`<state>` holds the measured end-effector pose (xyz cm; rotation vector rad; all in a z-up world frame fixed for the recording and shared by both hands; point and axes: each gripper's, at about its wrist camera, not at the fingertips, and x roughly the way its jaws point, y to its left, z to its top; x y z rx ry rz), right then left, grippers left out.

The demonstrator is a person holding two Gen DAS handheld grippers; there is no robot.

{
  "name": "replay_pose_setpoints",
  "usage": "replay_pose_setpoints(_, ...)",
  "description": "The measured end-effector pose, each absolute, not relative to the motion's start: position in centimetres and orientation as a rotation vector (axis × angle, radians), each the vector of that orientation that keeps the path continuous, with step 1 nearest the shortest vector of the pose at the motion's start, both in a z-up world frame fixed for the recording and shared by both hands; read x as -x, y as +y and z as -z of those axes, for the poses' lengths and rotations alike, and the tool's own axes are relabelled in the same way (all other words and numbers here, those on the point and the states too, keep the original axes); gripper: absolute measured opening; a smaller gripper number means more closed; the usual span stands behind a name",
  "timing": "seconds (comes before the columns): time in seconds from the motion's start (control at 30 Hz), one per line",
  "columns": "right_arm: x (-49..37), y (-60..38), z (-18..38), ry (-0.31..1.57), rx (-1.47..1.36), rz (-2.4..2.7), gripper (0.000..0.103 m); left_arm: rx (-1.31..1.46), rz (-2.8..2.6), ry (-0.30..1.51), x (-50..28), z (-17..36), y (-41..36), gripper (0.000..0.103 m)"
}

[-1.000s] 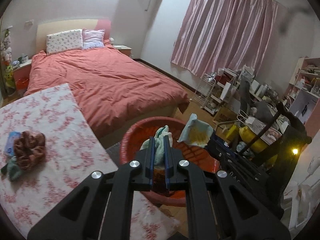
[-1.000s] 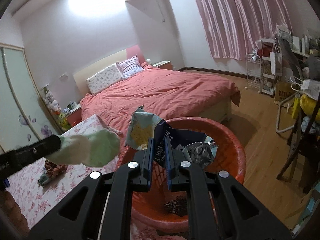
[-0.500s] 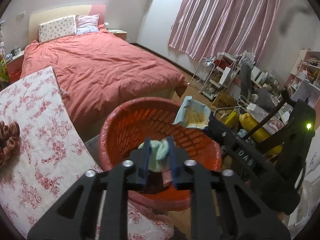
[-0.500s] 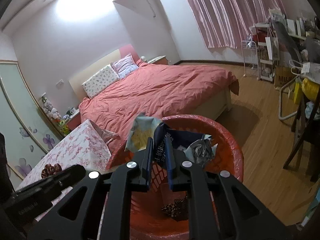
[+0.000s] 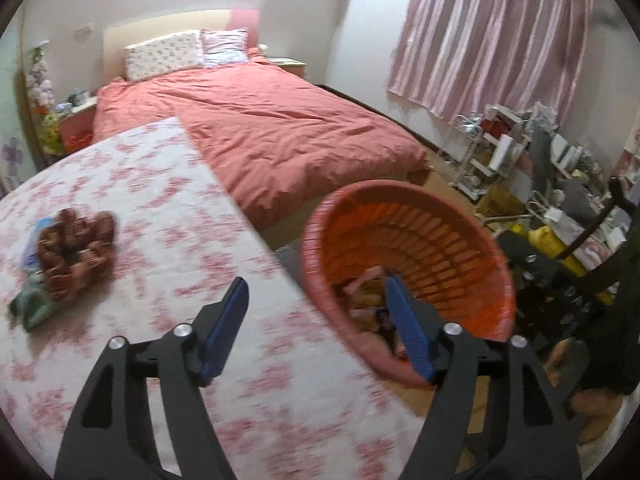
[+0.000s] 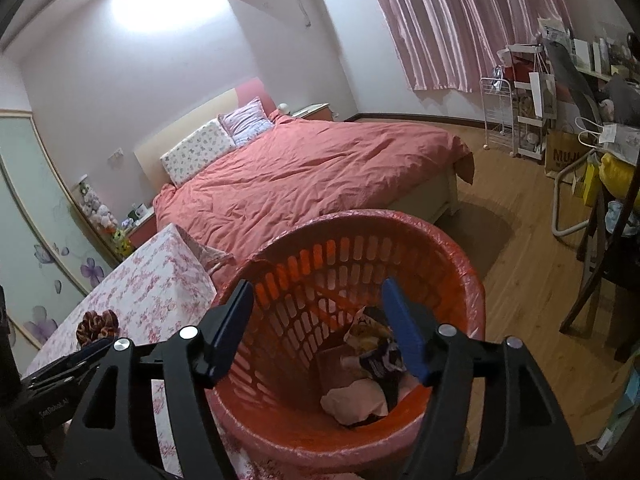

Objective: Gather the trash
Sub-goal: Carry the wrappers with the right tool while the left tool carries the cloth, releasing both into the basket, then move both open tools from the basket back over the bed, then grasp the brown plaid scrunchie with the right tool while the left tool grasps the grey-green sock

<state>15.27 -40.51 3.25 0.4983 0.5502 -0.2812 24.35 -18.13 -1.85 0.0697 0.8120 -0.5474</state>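
With both sets of jaws spread wide and nothing between them, the right gripper hangs over the mouth of the red basket, and the left gripper straddles the edge of the tabletop and the same basket's rim

Basket: slatted red plastic, round, standing on the wooden floor just beside the tabletop. Contents, seen from the right wrist: a crumpled snack wrapper with yellow and dark print against the far side, a pale pink wad at the bottom, a dark item beside it, kind not legible. The left wrist view shows the contents only as a blur

Tabletop: floral pink-and-white cloth. On it, well apart from the basket, a brown scrunchie-like ring resting on a blue packet, with a green scrap touching its near side

Beyond: bed with red cover
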Motion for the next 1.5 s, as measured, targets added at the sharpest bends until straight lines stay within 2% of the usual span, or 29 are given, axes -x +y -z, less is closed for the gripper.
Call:
replay_pose_setpoints(0.73, -19.0, -28.0, -5.4, 0.624, -0.319, 0.046, 0.073, -0.018, 0.156, 0.768, -25.8, 1.6, 0.8, 0.091)
replay_pose_setpoints(1.1, -22.9, -18.1, -5.5, 0.667, -0.206, -0.148, 0.073, 0.045, -0.043, 0.737, -26.1, 1.6, 10.7, 0.092)
replay_pose_setpoints(1.37, -25.5, -12.0, -4.9, 0.705, -0.139, -0.23, 0.054, 0.078, -0.055, 0.703, -25.9, 1.1, 13.5, 0.092)
replay_pose_setpoints(1.5, -27.1, -9.8, -4.4, 0.728, -0.125, -0.262, 0.05, 0.084, -0.048, 0.704, -26.1, 1.1, 14.1, 0.092)
